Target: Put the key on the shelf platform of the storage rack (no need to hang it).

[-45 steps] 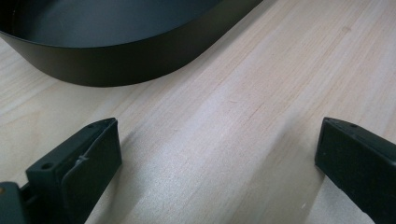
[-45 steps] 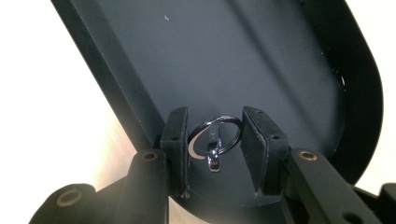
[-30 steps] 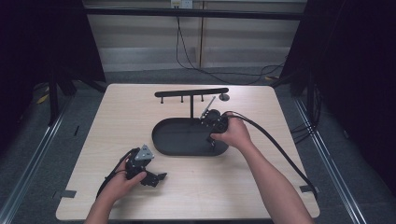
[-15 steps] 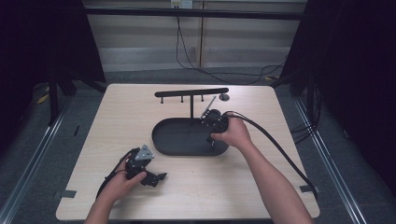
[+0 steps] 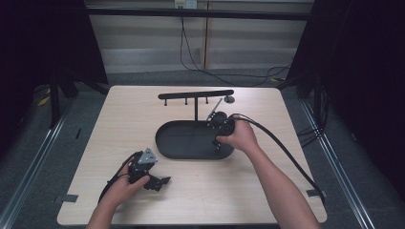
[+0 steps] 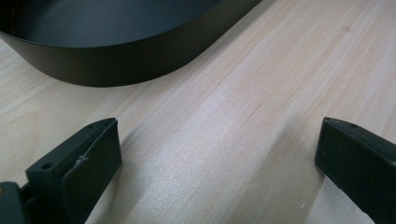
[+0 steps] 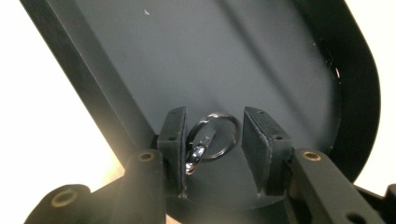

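Nearest the person, the left gripper [image 5: 154, 182] rests low on the pale wooden table [image 5: 119, 119], held in the left hand [image 5: 125, 187]. From above, its jaws are small and dark and hard to read. In the left gripper view they stand wide apart at the two lower corners, both cut off by the frame, with bare wood grain between them and nothing in them. Beyond them curves the outer wall of the black oval metal tray [image 6: 140, 60], whose far part runs out of the picture.

Farther in, the right hand [image 5: 240, 136] covers most of the right gripper [image 5: 216, 130] in the high view, so its tips and what lies at them are hidden there. The right gripper view shows them: the jaws have just been opening, and a small dark metal ring with a shiny silver clasp [image 7: 211, 138] sits between the pads over the flat tray floor, near the tray's rounded end. The ring is thin, round and glossy, catching light along its top. The clasp hangs at its lower left and lies against the left pad, while a narrow gap separates the ring from the right pad. Whether the ring rests on the tray floor or leans on the pad cannot be told.

Beyond the tray stands a black T-shaped hanger bar with short pegs [image 5: 196, 94]. A thin rod with a round end [image 5: 222, 101] leans beside it, too small to identify.
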`<state>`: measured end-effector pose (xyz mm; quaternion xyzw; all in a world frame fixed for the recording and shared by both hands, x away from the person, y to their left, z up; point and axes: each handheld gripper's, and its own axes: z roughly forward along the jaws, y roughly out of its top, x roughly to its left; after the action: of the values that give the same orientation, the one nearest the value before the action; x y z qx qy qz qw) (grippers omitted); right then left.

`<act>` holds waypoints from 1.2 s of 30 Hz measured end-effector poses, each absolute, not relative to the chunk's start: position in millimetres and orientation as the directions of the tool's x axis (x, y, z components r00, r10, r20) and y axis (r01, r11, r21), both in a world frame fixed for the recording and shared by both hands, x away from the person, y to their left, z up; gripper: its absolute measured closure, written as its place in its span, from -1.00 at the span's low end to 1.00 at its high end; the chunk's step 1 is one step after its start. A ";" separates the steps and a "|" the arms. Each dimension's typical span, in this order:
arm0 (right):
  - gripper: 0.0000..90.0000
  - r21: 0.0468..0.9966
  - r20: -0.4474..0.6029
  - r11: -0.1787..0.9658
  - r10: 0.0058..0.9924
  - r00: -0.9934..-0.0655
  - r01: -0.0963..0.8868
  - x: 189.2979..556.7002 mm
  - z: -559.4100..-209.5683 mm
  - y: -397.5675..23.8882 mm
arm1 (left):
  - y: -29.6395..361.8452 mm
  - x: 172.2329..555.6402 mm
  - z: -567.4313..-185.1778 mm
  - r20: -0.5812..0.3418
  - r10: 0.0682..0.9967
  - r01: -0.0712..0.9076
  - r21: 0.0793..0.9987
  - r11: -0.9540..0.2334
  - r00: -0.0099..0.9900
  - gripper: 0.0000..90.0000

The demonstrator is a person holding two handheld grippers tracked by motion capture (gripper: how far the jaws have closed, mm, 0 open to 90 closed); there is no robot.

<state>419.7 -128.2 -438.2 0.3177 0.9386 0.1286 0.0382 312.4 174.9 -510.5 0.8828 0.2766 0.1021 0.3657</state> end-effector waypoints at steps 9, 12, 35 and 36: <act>0.23 0.273 0.001 0.763 0.609 -0.793 0.587 417.9 -436.6 -130.3 | 174.9 312.3 -510.5 -0.022 0.561 0.412 0.702 -0.581 0.827 -1.00; 0.22 0.270 0.005 0.762 0.610 -0.792 0.589 417.6 -435.7 -130.7 | 174.9 312.2 -510.6 -0.023 0.561 0.412 0.702 -0.580 0.828 -1.00; -0.03 0.297 0.023 0.762 0.597 -0.802 0.575 408.1 -430.3 -130.7 | 174.8 312.1 -510.7 -0.020 0.563 0.412 0.703 -0.579 0.826 -1.00; -0.04 0.300 0.023 0.763 0.594 -0.804 0.573 407.7 -430.0 -131.2 | 174.8 312.1 -510.7 -0.021 0.562 0.412 0.703 -0.579 0.827 -1.00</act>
<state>407.7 -131.2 -430.0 0.3109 0.9382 0.1476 0.0369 312.1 174.8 -510.7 0.8827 0.2759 0.1027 0.3663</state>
